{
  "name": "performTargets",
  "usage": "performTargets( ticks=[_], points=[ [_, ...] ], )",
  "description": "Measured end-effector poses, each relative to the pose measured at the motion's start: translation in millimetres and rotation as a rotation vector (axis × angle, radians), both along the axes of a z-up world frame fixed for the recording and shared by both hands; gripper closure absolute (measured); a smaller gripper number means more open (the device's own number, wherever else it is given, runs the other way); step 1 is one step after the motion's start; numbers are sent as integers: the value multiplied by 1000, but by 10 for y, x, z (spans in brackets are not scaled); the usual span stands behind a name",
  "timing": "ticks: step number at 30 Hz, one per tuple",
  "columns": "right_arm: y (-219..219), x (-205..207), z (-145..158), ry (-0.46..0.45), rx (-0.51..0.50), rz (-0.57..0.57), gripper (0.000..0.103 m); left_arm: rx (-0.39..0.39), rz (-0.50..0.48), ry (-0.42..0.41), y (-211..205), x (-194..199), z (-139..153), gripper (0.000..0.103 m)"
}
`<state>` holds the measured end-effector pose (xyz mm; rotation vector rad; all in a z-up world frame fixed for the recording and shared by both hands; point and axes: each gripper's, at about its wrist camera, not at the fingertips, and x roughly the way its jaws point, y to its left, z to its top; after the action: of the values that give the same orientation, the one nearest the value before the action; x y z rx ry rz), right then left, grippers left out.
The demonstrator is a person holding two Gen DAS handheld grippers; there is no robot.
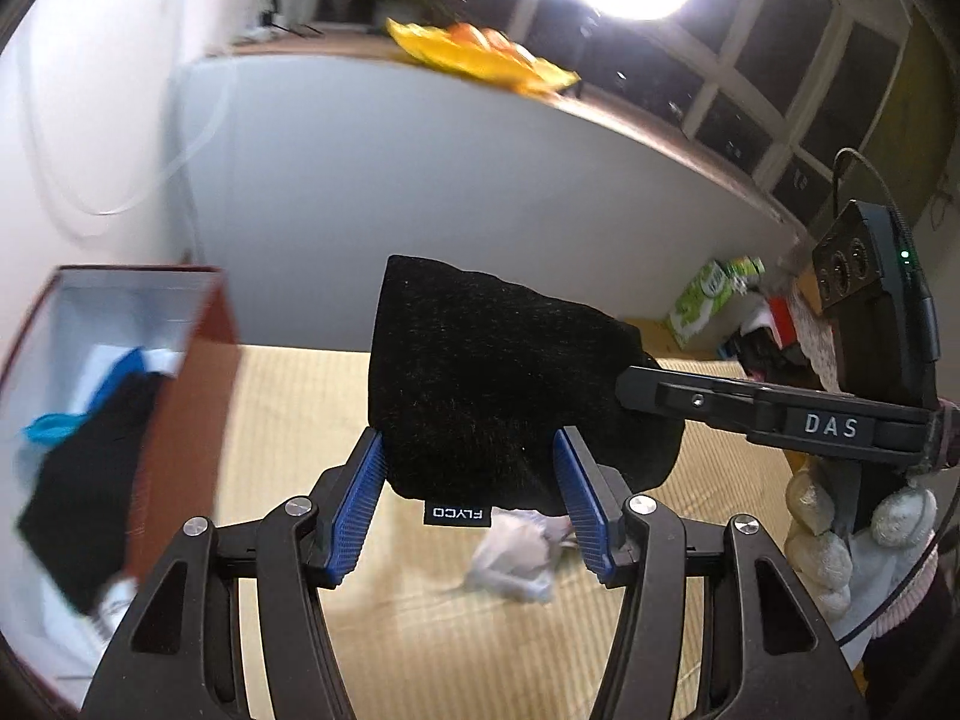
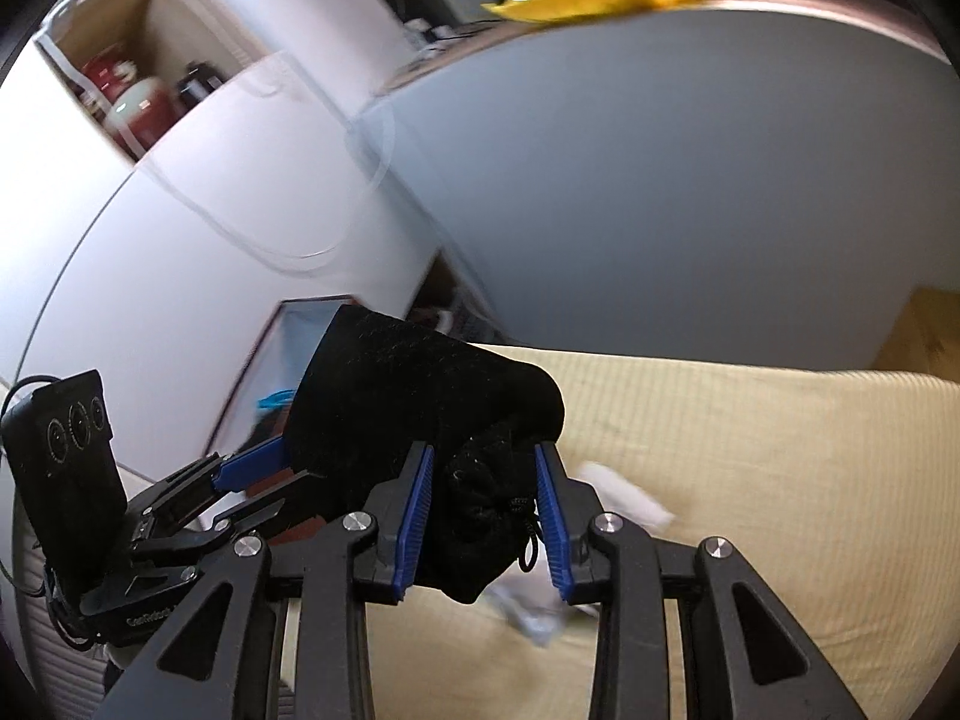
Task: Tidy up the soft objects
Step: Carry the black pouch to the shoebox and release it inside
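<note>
A black fabric pouch (image 1: pixel 480 360) with a small FLYCO label hangs in the air above the bed, held between both grippers. My left gripper (image 1: pixel 468 438) is shut on its lower edge, with the blue pads (image 1: pixel 360 498) pressing on both sides. My right gripper (image 2: pixel 485 450) is shut on the bunched drawstring end of the pouch (image 2: pixel 420 396). In the left wrist view the right gripper (image 1: pixel 627 387) comes in from the right, carried by a gloved hand (image 1: pixel 840 552). In the right wrist view the left gripper (image 2: pixel 258 468) comes in from the left.
A red box (image 1: pixel 198 360) with a white inside stands at the left, holding black, blue and white clothes. The bed has a pale yellow striped cover (image 2: pixel 750 480) with a crumpled white item (image 1: pixel 516 558) lying below the pouch. A yellow plate of oranges (image 1: pixel 480 54) rests on the ledge above.
</note>
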<state>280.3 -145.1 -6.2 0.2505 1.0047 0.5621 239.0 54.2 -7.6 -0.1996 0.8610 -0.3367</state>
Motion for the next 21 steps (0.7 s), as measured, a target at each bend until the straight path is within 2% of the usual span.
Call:
performTargets(
  ticks=[5,13,21],
  points=[
    [452,12,145,-25,26,67,72,-7,85,-35,508,-209,153,48],
    [1458,100,292,-64,19,197,72,-9,236,-61,1295,-423,221,48],
    [2229,236,198,-68,-17,303,72,27,341,-76,1727,-595,146,48]
  ],
)
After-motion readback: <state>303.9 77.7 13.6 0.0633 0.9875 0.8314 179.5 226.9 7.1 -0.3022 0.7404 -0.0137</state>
